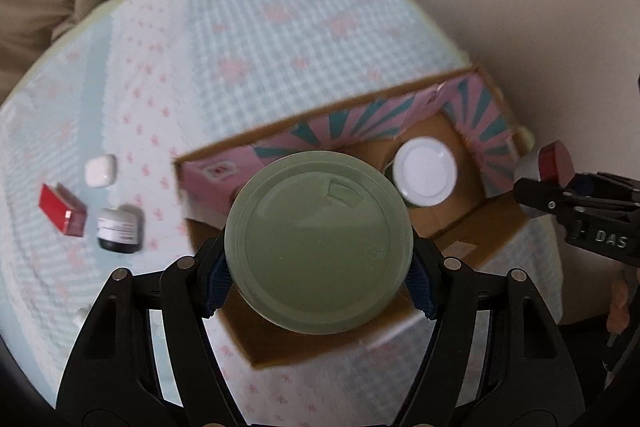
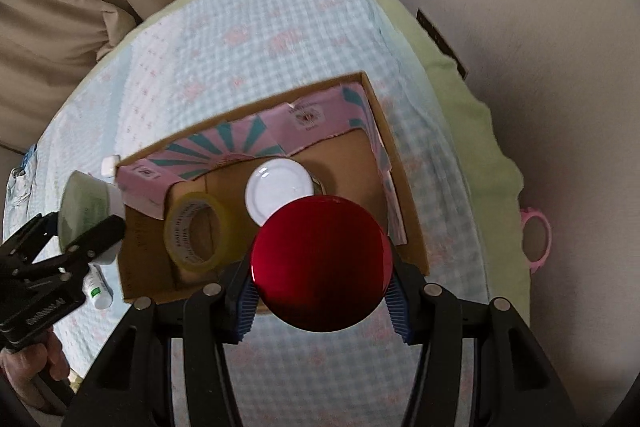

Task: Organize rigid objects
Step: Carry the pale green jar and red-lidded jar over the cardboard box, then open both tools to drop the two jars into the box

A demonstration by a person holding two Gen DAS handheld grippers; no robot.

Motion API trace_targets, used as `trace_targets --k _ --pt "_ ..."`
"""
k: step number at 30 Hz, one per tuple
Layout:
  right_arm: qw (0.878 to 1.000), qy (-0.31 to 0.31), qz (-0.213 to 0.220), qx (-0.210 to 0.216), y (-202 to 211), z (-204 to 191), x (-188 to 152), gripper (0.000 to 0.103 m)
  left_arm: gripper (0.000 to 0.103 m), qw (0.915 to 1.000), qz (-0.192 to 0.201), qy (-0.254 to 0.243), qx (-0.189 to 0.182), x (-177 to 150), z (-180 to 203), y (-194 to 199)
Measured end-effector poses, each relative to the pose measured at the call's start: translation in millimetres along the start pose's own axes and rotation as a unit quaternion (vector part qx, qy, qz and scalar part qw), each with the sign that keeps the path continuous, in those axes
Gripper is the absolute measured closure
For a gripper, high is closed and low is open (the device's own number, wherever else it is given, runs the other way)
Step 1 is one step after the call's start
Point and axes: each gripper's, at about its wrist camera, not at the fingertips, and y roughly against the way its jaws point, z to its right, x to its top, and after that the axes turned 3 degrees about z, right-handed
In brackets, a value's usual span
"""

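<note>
My left gripper [image 1: 318,287] is shut on a green-lidded container [image 1: 318,241], held above the near left part of the open cardboard box [image 1: 472,227]. It also shows in the right wrist view [image 2: 82,205]. My right gripper [image 2: 322,303] is shut on a red-lidded jar [image 2: 321,263], held over the box's [image 2: 404,211] near right edge. The jar shows in the left wrist view [image 1: 546,163]. Inside the box stand a white-lidded jar [image 2: 279,195], also in the left wrist view [image 1: 425,171], and a roll of yellow tape [image 2: 199,231].
On the checked cloth [image 1: 260,39] left of the box lie a red box [image 1: 62,210], a dark jar with a white label [image 1: 119,230] and a small white case [image 1: 101,171]. A white tube [image 2: 97,287] lies beside the box. A pink hand mirror [image 2: 537,233] lies at right.
</note>
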Motion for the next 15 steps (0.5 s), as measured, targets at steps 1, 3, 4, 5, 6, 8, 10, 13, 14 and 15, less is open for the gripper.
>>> trace_targets --k 1,3,4,5,6,8,10,13,14,15 --pt "1.000 -0.001 -0.003 0.001 -6 1 1 0.053 0.035 1.0000 -0.007 -0.001 0.001 0 -1 -9" --pt "1.000 -0.002 -0.011 0.006 -20 2 2 0.053 0.035 0.9996 -0.027 -0.004 0.005 -2 -2 -29" --pt "1.000 -0.002 -0.013 0.007 -25 2 3 0.053 0.035 0.9992 -0.038 -0.005 0.007 -2 -2 -39" --pt "1.000 -0.002 -0.018 0.005 -32 2 3 0.053 0.035 0.9988 -0.047 -0.007 0.008 -3 -2 -48" --pt "1.000 -0.002 -0.021 0.005 -37 1 4 0.053 0.035 0.9982 -0.058 -0.010 0.010 -4 -2 -56" --pt "1.000 -0.001 -0.025 0.005 -45 1 4 0.053 0.035 0.9973 -0.071 -0.015 0.013 -4 -3 -66" --pt "1.000 0.003 -0.027 0.004 -50 0 5 0.053 0.035 0.9963 -0.082 -0.020 0.015 -5 -3 -74" --pt "0.999 0.010 -0.032 -0.003 -55 0 4 0.053 0.035 0.9954 -0.088 -0.033 0.018 -5 -3 -79" --pt "0.999 0.011 -0.033 -0.004 -56 0 2 0.053 0.035 0.9951 -0.090 -0.037 0.019 -4 -3 -81" --pt "0.999 0.012 -0.033 -0.005 -57 0 2 0.053 0.035 0.9947 -0.092 -0.040 0.020 -4 -2 -82"
